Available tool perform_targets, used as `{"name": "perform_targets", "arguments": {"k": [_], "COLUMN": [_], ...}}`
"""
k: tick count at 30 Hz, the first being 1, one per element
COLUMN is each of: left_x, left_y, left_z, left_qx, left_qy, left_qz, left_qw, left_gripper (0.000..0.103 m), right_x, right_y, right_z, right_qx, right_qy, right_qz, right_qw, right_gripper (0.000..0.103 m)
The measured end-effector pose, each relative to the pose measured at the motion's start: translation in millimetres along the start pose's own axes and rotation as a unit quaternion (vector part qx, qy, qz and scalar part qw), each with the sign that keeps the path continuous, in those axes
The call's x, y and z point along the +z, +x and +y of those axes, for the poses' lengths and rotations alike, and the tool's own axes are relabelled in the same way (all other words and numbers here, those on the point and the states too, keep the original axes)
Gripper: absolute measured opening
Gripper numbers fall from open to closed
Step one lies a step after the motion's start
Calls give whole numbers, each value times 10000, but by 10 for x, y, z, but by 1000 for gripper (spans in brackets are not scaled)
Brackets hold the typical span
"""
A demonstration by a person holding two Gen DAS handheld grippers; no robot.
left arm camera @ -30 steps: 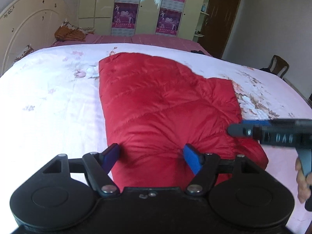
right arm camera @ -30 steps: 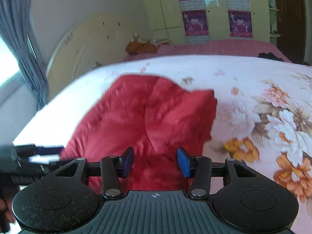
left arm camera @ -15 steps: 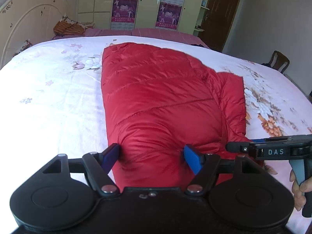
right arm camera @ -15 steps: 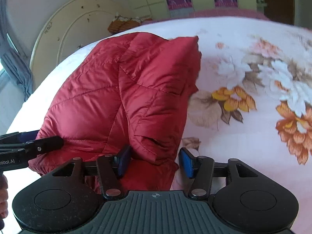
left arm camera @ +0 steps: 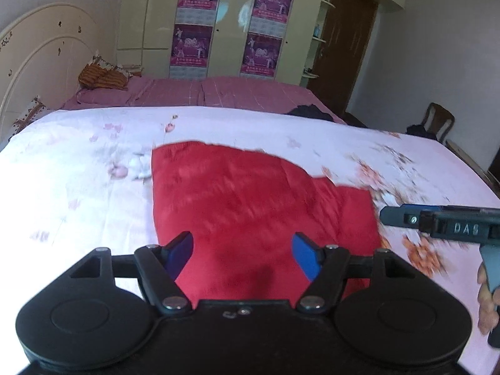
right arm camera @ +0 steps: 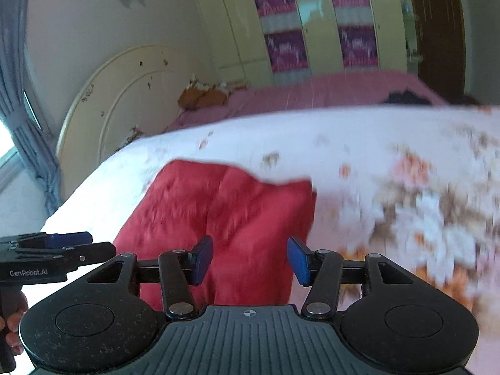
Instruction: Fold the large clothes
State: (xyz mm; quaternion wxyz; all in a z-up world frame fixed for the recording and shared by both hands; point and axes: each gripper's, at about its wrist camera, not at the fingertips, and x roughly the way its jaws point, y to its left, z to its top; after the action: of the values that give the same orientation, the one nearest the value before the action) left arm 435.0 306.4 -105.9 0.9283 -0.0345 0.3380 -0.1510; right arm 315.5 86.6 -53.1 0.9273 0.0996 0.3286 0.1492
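Note:
A red quilted jacket lies folded flat on the floral bed cover. In the left wrist view my left gripper hovers over the jacket's near edge. Its jaws are closing a little, still apart, and they pinch nothing; the jacket only shows through the gap. My right gripper is open above the jacket, at its near right part, with no cloth between the pads. Each gripper also shows in the other's view: the right gripper at the right edge, the left gripper at the left edge, each held by a hand.
The bed cover spreads wide to the right of the jacket. A pink blanket with an orange cloth lies at the far side. A cream headboard is at the left, a postered wardrobe behind, a chair at the right.
Both grippers have drawn back and up from the jacket, which now lies farther off and lower in both views. The jacket stays flat on the bed.

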Motion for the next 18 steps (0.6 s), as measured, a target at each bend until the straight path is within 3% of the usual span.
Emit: {"name": "perform_targets", "arguments": {"k": [6, 12, 18], "left_x": [164, 97, 82], "left_y": [597, 904, 1008], "left_z": [138, 244, 348], "left_qx": [257, 192, 126], "left_qy": [-121, -233, -453], "left_qz": [113, 392, 511], "left_qw": [9995, 9988, 9976], "left_gripper": [66, 68, 68], "right_x": [135, -55, -197], "right_y": [672, 1140, 1331], "right_z": [23, -55, -205], "right_qx": [-504, -1006, -957], "right_qy": [138, 108, 340], "right_qz": [51, 377, 480], "right_qw": [9986, 9942, 9937], "right_gripper": [53, 53, 57]}}
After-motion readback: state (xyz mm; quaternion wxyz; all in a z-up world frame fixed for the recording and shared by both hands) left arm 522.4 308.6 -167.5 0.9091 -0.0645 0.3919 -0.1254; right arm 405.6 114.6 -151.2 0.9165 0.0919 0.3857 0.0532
